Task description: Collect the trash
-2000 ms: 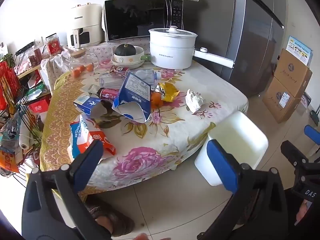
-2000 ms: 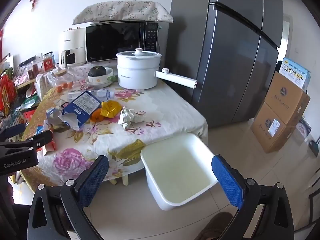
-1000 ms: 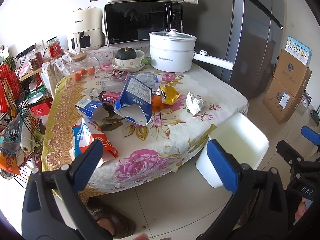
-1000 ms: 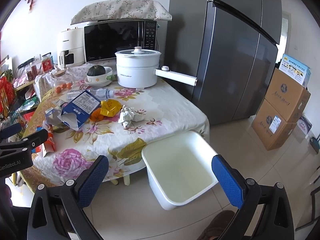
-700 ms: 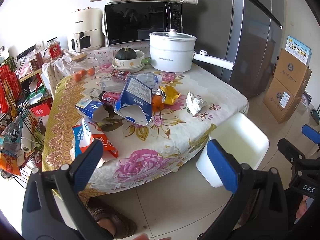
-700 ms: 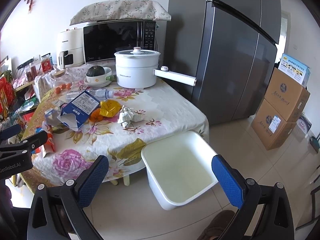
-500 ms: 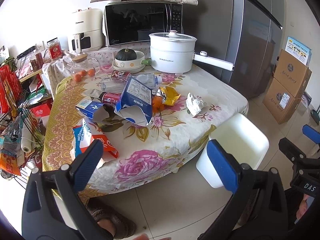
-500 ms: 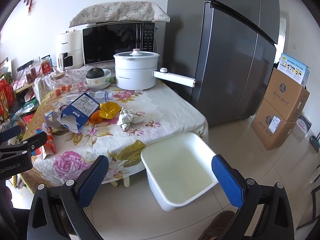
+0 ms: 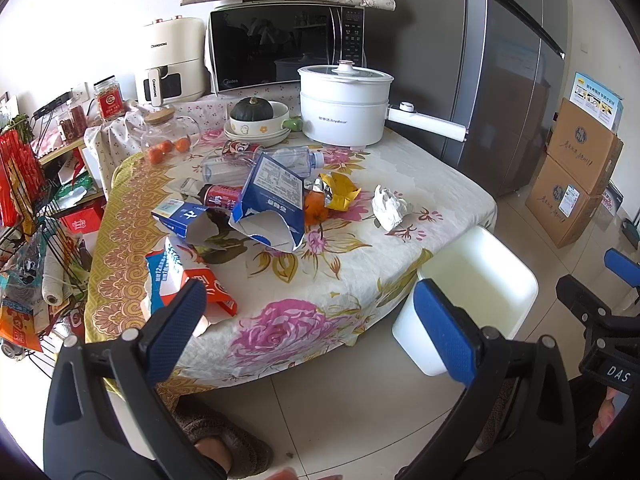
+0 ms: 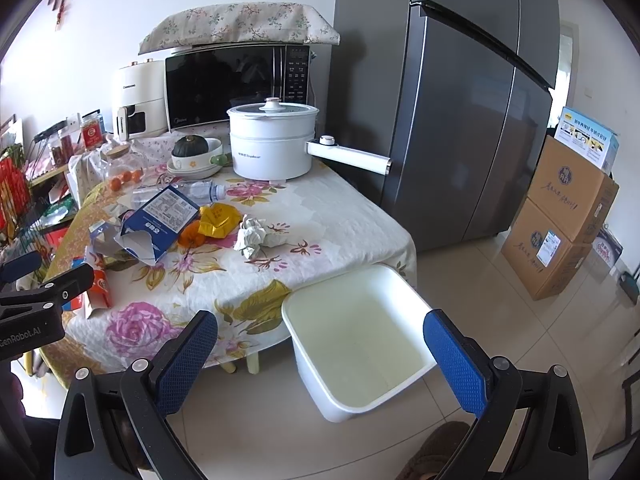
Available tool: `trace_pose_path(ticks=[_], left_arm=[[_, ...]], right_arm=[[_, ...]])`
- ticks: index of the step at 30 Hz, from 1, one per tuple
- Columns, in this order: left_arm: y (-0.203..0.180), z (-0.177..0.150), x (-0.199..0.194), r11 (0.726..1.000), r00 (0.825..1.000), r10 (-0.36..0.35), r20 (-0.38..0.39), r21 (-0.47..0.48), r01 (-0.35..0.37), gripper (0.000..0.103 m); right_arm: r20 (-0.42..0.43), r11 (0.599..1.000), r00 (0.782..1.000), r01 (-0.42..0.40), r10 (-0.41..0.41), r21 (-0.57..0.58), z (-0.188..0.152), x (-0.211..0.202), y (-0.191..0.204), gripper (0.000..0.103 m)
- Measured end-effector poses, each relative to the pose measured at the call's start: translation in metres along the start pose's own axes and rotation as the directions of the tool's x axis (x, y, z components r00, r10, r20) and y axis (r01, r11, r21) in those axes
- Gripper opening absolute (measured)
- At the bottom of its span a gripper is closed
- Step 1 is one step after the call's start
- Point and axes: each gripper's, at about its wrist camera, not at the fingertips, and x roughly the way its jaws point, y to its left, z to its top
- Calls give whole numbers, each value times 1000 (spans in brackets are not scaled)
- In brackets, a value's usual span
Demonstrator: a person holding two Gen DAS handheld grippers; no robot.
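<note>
Trash bin (image 10: 362, 340) sits empty beside the table (image 10: 256, 280); its inside shows only in right view. Crumpled tissue (image 9: 390, 208) and torn blue carton (image 9: 270, 210) litter the tablecloth. Left gripper (image 9: 310, 330) & right gripper (image 10: 320, 356) both gape wide, holding nothing.

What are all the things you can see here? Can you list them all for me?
Table: one, flowered cloth, centre.
Bin: one, white, floor beside table.
Cartons: several torn, blue and orange, table's left.
Bottles: a few, clear, behind cartons.
Wrapper: one, yellow, mid-table.
Crumpled paper: one, white, right of wrapper.
Cooking pot: one, white, back.
Microwave: one, black, behind pot.
Fridge: one, grey, right.
Cardboard boxes: two, brown, stacked far right.
Left gripper: open.
Right gripper: open.
</note>
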Motion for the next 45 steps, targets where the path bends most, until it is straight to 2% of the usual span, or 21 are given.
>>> trace_pose_path(ticks=[35,45], left_arm=[[5,-2,-2,1000,1000,8,4,9,-8,103],[4,4,3,999,1000,23,-6,31,-23,103]], right_arm=[[0,1000,1000,5,-5,5,0,1,-4,103],[2,1000,1000,9,-9,16,11,5,-2,103]])
